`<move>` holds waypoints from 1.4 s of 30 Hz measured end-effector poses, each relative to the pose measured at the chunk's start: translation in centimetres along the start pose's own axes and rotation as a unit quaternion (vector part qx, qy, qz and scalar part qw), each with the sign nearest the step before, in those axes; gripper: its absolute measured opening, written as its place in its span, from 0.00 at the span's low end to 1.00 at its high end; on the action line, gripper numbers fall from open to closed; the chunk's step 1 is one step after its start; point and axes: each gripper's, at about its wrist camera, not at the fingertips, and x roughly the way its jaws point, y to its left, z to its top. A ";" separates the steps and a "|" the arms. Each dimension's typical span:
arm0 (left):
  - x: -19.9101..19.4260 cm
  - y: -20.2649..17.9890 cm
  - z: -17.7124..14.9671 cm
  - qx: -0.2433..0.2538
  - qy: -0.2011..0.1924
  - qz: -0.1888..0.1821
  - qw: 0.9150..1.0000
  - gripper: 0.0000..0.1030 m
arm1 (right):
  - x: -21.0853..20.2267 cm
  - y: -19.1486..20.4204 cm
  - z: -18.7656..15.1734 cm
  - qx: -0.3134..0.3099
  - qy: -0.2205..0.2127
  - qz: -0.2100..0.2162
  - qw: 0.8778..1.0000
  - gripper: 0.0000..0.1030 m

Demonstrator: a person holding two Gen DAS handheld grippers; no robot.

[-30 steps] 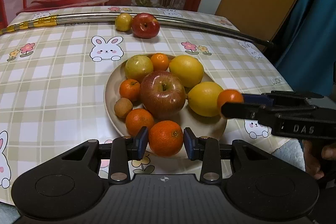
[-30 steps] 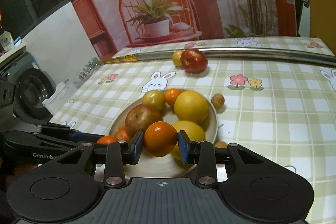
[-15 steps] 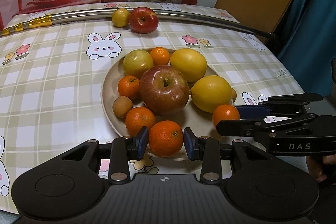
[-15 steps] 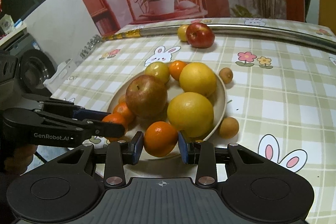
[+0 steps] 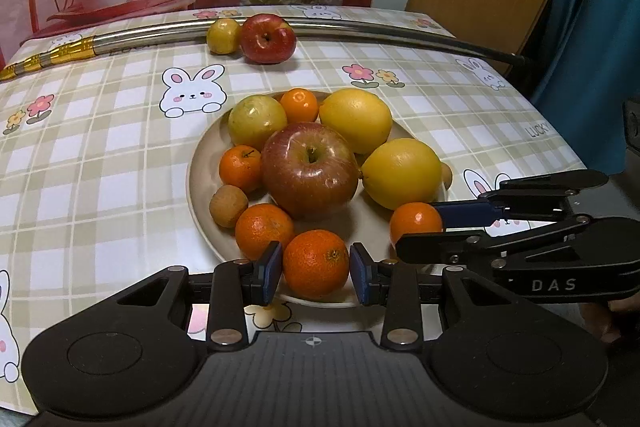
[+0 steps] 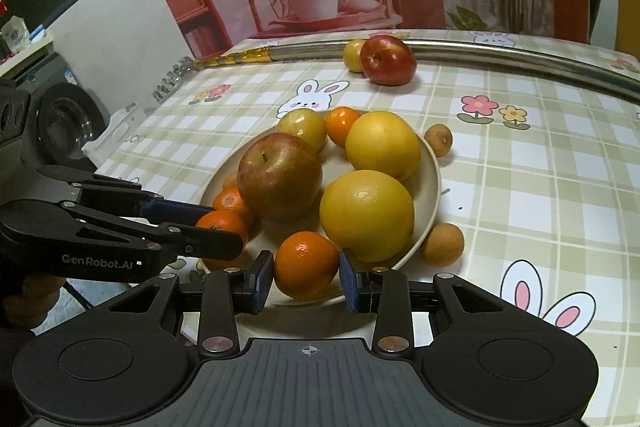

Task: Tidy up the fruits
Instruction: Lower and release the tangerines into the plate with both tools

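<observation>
A cream plate holds a large red apple, two yellow citrus fruits, a green-yellow fruit, a small brown fruit and several oranges. My left gripper is shut on an orange at the plate's near rim. In the right wrist view, my right gripper is shut on another orange low over the plate's near edge, beside a yellow citrus. Each gripper shows in the other's view: the right gripper from the right, the left gripper from the left, both with their oranges.
A red apple and a small yellow fruit lie against a metal pole at the table's far side. Two small brown fruits lie on the checked cloth just right of the plate. The table edge runs close on both sides.
My right gripper has come down and nearer with its orange, from above the yellow citrus to the plate's near edge. The left gripper has stayed put with its orange.
</observation>
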 end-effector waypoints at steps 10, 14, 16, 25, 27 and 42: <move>0.1 0.0 -0.5 -0.014 0.004 0.001 1.000 0.38 | 0.5 0.2 -0.3 -0.006 0.003 0.003 1.000 0.32; 0.0 0.2 -0.6 -0.019 -0.002 0.004 1.000 0.38 | 0.5 0.2 -0.3 -0.007 0.002 0.003 1.000 0.32; -0.2 0.3 -0.7 -0.023 -0.007 0.004 1.000 0.38 | 0.5 0.2 -0.3 -0.007 0.002 0.003 1.000 0.32; -1.1 0.2 -1.0 -0.027 -0.026 0.014 0.999 0.38 | 0.4 0.1 -0.4 -0.004 -0.001 0.001 1.000 0.33; -1.3 0.1 -1.0 -0.024 -0.032 0.016 0.999 0.38 | 0.3 0.1 -0.4 -0.004 -0.003 0.000 1.000 0.33; -2.2 0.7 -1.0 -0.037 -0.054 0.027 0.997 0.38 | -0.8 0.3 0.1 -0.010 -0.027 -0.006 1.000 0.33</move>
